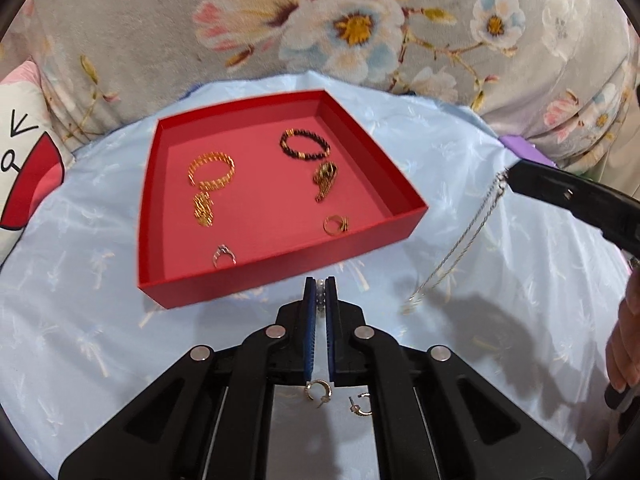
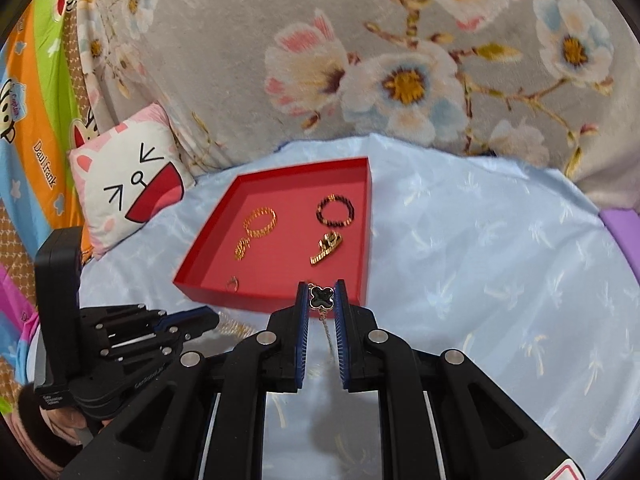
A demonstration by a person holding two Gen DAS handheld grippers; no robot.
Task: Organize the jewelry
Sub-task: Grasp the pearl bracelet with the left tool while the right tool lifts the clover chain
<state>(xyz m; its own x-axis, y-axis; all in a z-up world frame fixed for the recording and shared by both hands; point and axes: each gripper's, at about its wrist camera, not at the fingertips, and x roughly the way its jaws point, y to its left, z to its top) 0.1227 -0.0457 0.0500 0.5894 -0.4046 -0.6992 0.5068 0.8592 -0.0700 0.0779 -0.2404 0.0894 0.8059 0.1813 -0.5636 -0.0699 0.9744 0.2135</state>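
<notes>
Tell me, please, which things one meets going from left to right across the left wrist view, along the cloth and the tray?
Cartoon pillow → gold link bracelet → dark bead bracelet → gold ring → silver chain hanging from the right gripper.

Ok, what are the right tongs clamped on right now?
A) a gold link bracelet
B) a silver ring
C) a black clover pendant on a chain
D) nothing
C: in the right wrist view the right tongs pinch a black clover pendant between the blue pads, its chain hanging below, while the gold link bracelet lies in the red tray.
</notes>
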